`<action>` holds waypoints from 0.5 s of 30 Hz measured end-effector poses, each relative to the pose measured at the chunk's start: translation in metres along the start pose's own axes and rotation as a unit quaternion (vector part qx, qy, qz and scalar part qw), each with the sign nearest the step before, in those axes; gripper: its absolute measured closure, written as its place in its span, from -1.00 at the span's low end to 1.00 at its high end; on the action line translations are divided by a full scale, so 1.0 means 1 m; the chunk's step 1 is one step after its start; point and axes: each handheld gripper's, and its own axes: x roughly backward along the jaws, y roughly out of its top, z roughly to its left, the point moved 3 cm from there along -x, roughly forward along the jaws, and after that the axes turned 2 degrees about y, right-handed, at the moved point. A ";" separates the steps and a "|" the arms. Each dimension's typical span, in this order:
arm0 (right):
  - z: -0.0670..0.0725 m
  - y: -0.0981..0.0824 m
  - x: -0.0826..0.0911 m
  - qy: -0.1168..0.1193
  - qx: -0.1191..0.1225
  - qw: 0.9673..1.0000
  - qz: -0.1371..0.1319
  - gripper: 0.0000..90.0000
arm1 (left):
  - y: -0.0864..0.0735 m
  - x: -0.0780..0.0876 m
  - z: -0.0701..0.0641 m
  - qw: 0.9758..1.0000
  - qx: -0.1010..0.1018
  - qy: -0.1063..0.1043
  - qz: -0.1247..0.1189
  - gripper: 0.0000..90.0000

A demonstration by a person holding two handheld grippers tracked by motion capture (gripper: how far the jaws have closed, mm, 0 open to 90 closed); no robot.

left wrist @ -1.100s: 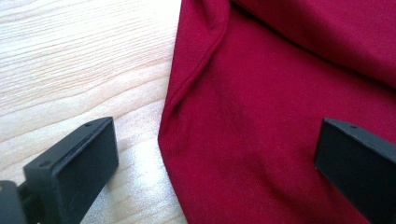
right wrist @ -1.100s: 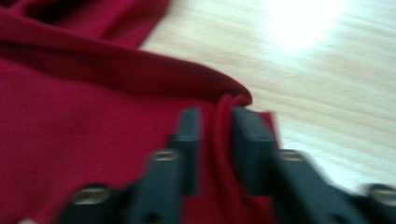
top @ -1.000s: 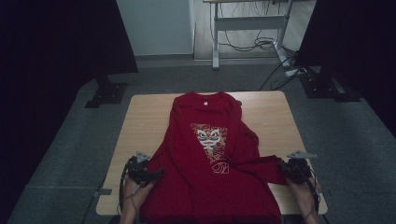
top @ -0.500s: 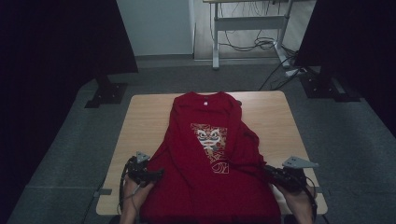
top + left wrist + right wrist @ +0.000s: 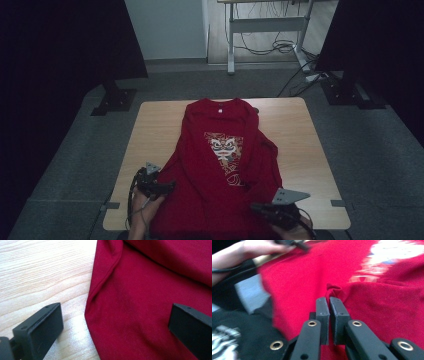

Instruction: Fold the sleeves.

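One red shirt [image 5: 225,165] on table [image 5: 150,130], right gripper [image 5: 329,300] pinching its fold (jaws closed), left gripper [image 5: 112,322] agape over its edge

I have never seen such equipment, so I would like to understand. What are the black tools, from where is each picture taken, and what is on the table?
A person sits at a wooden table and holds a hand tool in each hand. Each tool is a gripper with two black jaws.

The high view looks down from above. There the left gripper is at the lower left and the right gripper at the lower right.

The two close pictures come from a small camera on each gripper, looking along its jaws.

A red shirt with a printed face lies spread on the table.

The left gripper is open, one jaw over the wood, the other over the shirt's edge. The right gripper is shut and pinches a fold of the shirt.
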 end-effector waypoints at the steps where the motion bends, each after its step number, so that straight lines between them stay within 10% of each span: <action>1: 0.000 0.000 0.000 0.000 0.000 1.000 0.000 0.89 | 0.000 0.000 0.000 1.000 0.000 0.000 0.000 -1.00; 4: 0.024 0.004 -0.028 0.050 0.030 0.998 0.019 0.89 | 0.000 0.000 0.000 1.000 0.000 0.000 0.001 -1.00; 12: 0.030 -0.008 -0.053 0.066 0.039 0.994 0.073 0.89 | 0.000 0.000 0.000 1.000 0.000 0.000 0.000 -1.00; 15: 0.029 -0.004 -0.048 0.062 0.038 0.996 0.054 0.51 | 0.000 0.000 0.000 1.000 0.000 0.000 0.001 -1.00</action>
